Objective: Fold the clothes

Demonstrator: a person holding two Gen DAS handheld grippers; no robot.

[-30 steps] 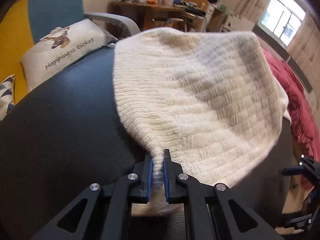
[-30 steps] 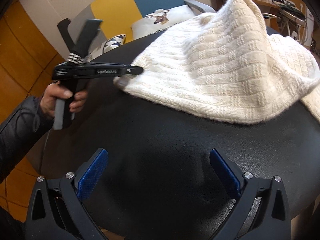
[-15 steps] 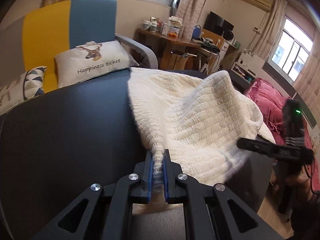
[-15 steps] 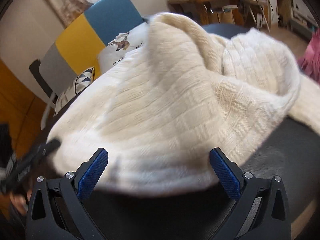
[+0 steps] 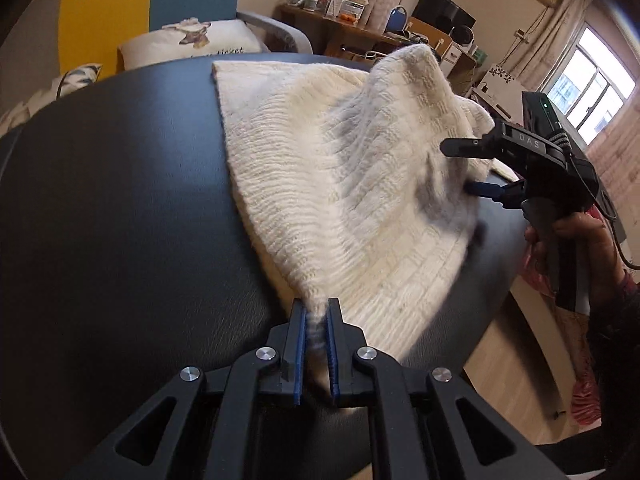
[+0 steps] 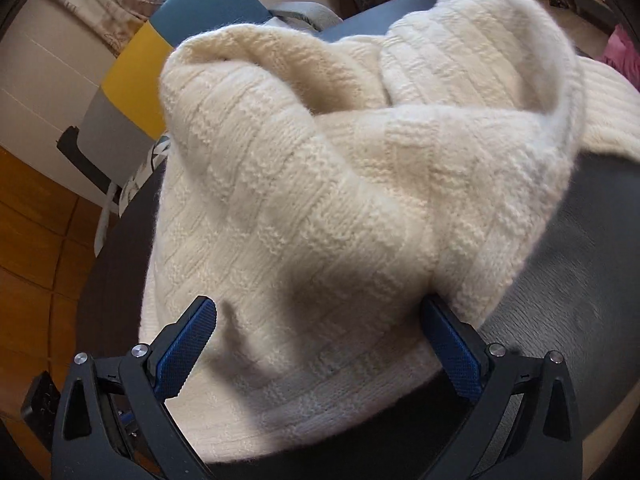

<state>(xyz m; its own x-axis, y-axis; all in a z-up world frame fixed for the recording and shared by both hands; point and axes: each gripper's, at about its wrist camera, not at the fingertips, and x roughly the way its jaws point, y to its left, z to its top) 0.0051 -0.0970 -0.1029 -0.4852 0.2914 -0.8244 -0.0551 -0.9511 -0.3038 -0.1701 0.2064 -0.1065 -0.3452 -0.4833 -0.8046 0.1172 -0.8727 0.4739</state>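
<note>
Left claw [image 5: 316,322]: pinched narrow on a corner of the cream knit sweater [image 5: 340,184], blue pads [image 5: 299,344] pressing the wool from both sides, just above the worktop [image 5: 120,220].
Right claw [image 6: 320,344]: spread wide, sweater hem lying between the blue pads [image 6: 186,344]; right pad pressing against a hanging fold, left pad apart from the wool; not clamped.
Right claw, seen from the left wrist camera [image 5: 472,168]: fingers at the sweater's far edge, handle gripped by a hand [image 5: 580,240].
Sweater: draped across the dark worktop, one part raised in a peak at the far side, the rest spreading flat toward the left claw; basket-weave texture with a ribbed hem.
Worktop: black, leather-like, rounded edge.
Background: yellow and blue chair [image 5: 120,8] with a printed cushion [image 5: 192,40], cluttered wooden desk [image 5: 360,24], window [image 5: 592,80] at the right, pink fabric [image 6: 624,56] beyond the worktop.
</note>
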